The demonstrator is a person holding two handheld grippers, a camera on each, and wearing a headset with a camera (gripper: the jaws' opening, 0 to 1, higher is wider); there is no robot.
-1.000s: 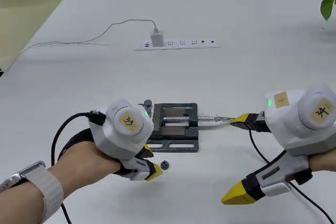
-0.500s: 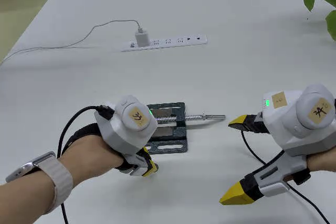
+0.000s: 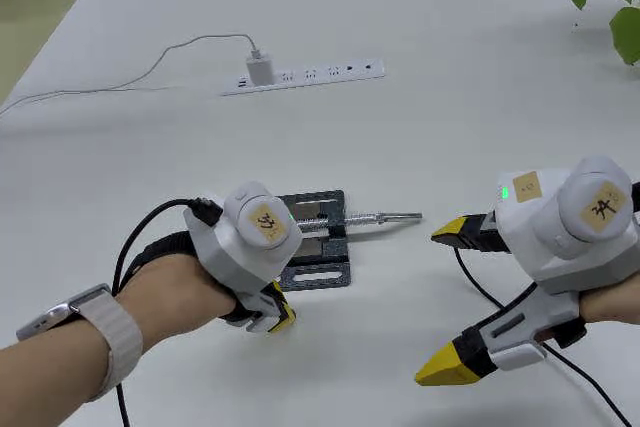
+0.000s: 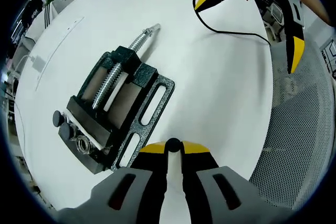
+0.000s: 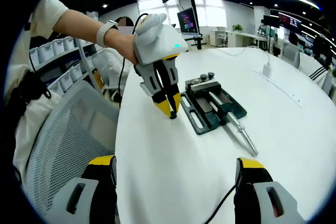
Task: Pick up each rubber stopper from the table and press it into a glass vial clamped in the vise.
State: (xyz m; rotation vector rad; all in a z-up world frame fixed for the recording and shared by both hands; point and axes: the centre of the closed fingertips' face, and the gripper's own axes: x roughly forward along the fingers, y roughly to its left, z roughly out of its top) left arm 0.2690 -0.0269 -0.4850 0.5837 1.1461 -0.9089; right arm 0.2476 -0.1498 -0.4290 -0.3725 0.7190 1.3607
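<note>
Since a second ago the left tool (image 3: pixel 281 321) has dropped to the bench (image 3: pixel 420 97) before the vise (image 3: pixel 320 247), pinching a dark stopper (image 4: pixel 172 144) ready to lift, while the right tool (image 3: pixel 433 305) hangs spread wide, clear.

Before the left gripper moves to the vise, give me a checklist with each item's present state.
1. Grip on the stopper: ok, pinched at the shut tips of the left gripper.
2. Free vial: ok, one open mouth in the vise, beside two plugged vials.
3. Right gripper out of the way: ok, open, off past the end of the screw handle.
4. Free vial clamped firmly: cannot tell.
5. Stopper sitting square between the tips: cannot tell.
</note>
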